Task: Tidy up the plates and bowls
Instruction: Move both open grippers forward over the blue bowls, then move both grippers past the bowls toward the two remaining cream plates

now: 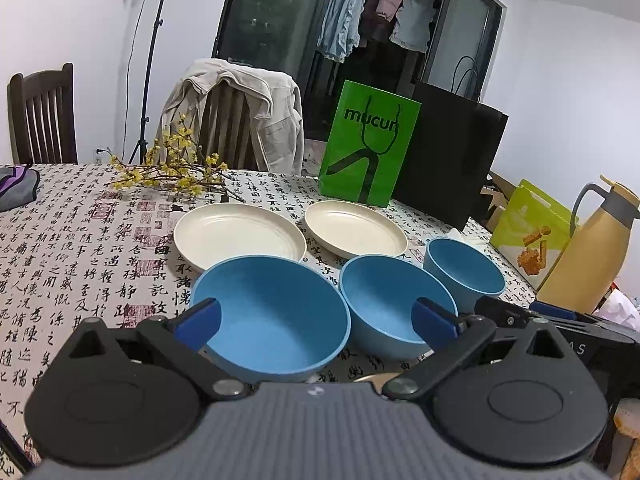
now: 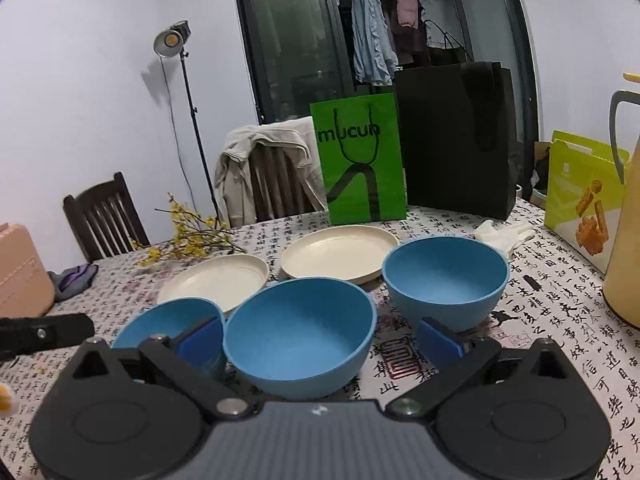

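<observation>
Wide-spread and empty, the left gripper (image 1: 316,320) is being held over the nearest smooth blue plastic bowl (image 1: 272,316); the right gripper (image 2: 320,340), equally open, is idling. Two cream round plates (image 1: 240,236) are lying at twelve o'clock. One rim should be pinched squarely before nesting.

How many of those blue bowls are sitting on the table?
3, in a row on the patterned tablecloth: the left round blue bowl, the middle blue bowl, and the right blue bowl. None seems hidden; two cream plates lie behind them.
</observation>
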Motion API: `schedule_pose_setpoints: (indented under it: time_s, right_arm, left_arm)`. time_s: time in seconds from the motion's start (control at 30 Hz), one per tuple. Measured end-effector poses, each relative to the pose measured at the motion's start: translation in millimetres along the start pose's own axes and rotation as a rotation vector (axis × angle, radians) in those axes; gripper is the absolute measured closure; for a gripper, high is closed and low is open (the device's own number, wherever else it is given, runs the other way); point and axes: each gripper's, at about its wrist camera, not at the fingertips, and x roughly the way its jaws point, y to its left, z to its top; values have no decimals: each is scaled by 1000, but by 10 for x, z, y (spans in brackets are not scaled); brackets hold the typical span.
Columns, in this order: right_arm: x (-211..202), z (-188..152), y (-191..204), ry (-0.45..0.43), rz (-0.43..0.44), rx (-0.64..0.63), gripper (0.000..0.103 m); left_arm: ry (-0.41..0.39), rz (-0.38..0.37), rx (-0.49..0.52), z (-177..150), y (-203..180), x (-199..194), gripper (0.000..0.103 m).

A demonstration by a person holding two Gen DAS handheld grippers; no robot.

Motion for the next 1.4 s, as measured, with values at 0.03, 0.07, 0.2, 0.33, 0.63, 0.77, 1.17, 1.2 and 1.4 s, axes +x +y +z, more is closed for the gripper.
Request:
schedule_pose_setpoints:
  time_s: [0.03, 0.07, 0.2, 0.33, 0.63, 0.77, 1.17, 1.2, 1.4]
  right_arm:
    - [13, 10, 3, 0, 0, -6, 0]
    - [28, 20, 2, -1, 5, -10, 0]
    - [116, 70, 4, 18, 5, -20, 0]
    - [219, 130, 11, 51, 13, -21, 0]
    - [422, 291, 37, 90, 24, -46, 0]
    - [517, 375, 24, 99, 24, -36, 0]
    - [740, 518, 28, 114, 19, -4, 0]
    - [753, 525, 35, 116, 19, -4, 0]
    - [840, 577, 99, 124, 19, -12, 0]
  left_arm:
    - [1, 2, 1, 17, 4, 22, 0]
    - [2, 3, 3, 34, 4, 44, 0]
    - [14, 8, -1, 103, 47, 141, 0]
    - [39, 12, -21, 177, 96, 252, 0]
    - [104, 29, -83, 364, 168, 518, 0]
    - [112, 51, -110, 447, 185, 594, 0]
    - [126, 54, -234, 630, 332, 816, 0]
    - [128, 51, -248, 642, 350, 840, 0]
    - [128, 47, -292, 666, 413, 939, 0]
